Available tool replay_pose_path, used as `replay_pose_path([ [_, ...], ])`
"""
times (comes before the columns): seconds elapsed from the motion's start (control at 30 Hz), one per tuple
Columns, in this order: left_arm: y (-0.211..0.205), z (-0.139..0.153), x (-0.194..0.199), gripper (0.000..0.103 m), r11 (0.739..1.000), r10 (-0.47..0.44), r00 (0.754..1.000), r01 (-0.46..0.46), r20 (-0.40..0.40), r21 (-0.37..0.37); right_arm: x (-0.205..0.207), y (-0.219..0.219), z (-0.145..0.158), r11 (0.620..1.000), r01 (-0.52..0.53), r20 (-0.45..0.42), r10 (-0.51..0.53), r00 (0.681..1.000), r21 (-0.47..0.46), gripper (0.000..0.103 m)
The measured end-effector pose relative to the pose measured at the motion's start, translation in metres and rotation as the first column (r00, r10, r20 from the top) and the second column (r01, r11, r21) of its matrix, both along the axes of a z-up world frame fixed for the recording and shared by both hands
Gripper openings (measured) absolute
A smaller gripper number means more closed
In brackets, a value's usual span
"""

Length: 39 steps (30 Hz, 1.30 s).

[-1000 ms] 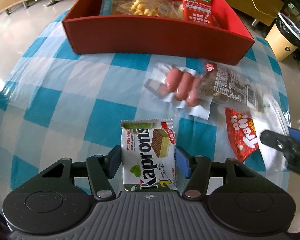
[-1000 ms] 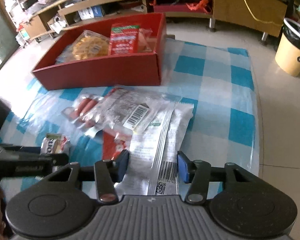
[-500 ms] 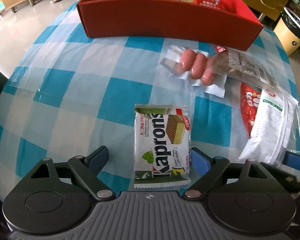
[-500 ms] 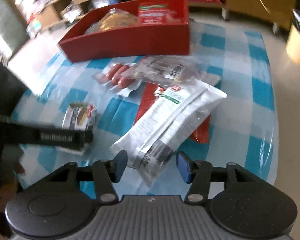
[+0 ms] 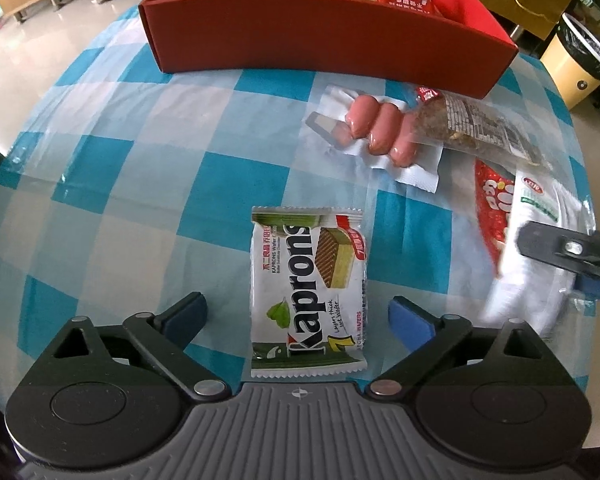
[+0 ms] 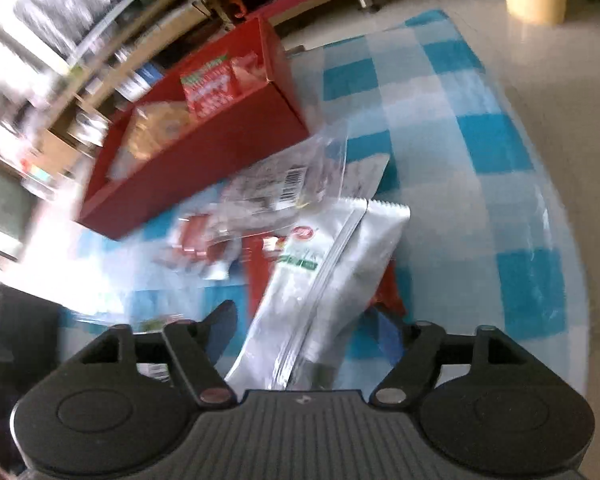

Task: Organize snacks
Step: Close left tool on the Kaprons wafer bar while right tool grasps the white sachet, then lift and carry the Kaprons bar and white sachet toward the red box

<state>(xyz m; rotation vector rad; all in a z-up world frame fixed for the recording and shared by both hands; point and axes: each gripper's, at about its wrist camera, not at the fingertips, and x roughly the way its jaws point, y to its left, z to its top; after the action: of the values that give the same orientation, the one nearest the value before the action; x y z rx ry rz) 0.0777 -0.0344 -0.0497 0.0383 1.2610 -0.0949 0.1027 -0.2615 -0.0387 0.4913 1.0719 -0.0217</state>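
The Kaprons wafer pack (image 5: 308, 292) lies flat on the checked tablecloth between the wide-open fingers of my left gripper (image 5: 298, 318), which do not touch it. My right gripper (image 6: 306, 332) is shut on the white snack bag (image 6: 332, 276) and holds it tilted; this view is blurred. The same bag (image 5: 540, 264) shows at the right of the left wrist view with the right gripper's finger (image 5: 556, 248) over it. The red box (image 5: 332, 28) stands at the back with several snack packs inside.
A sausage pack (image 5: 380, 132), a clear nut-bar pack (image 5: 476, 128) and a red snack bag (image 5: 496, 204) lie between the box and the white bag. A yellow bin (image 5: 580, 68) stands on the floor at the right. The table edge (image 6: 580, 240) runs close on the right.
My left gripper opened wide and let go of the wafer pack, which now lies on the cloth. My right gripper closed on the white bag and swung, tilting the view.
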Motion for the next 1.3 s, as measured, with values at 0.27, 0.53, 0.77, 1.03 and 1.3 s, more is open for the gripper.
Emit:
replay_pose_path([
  [0.27, -0.006, -0.003, 0.003, 0.103, 0.999, -0.002, 1.000, 0.002, 0.012, 0.052, 0.014, 0.004, -0.021, 0.995, -0.030, -0.065, 0.025, 0.998, -0.090, 0.103],
  [0.53, -0.006, -0.005, 0.011, 0.103, 0.998, 0.001, 1.000, -0.001, 0.011, 0.064, 0.013, -0.004, -0.021, 0.994, -0.087, -0.052, 0.084, 0.995, -0.059, 0.102],
  [0.77, -0.005, 0.004, 0.010, 0.082, 0.998, -0.001, 1.000, 0.000, 0.021, 0.066, -0.009, 0.006, -0.013, 0.961, -0.177, -0.054, 0.169, 0.984, -0.213, 0.053],
  [1.03, -0.007, 0.014, 0.009, 0.065, 0.999, 0.012, 1.000, -0.012, 0.007, 0.041, -0.041, 0.009, 0.003, 0.956, -0.213, -0.022, 0.213, 0.977, -0.202, 0.050],
  [1.3, -0.010, 0.017, -0.010, 0.065, 0.999, -0.007, 1.000, 0.008, -0.008, 0.032, -0.068, 0.041, -0.001, 0.927, -0.332, -0.034, 0.332, 0.943, -0.173, 0.050],
])
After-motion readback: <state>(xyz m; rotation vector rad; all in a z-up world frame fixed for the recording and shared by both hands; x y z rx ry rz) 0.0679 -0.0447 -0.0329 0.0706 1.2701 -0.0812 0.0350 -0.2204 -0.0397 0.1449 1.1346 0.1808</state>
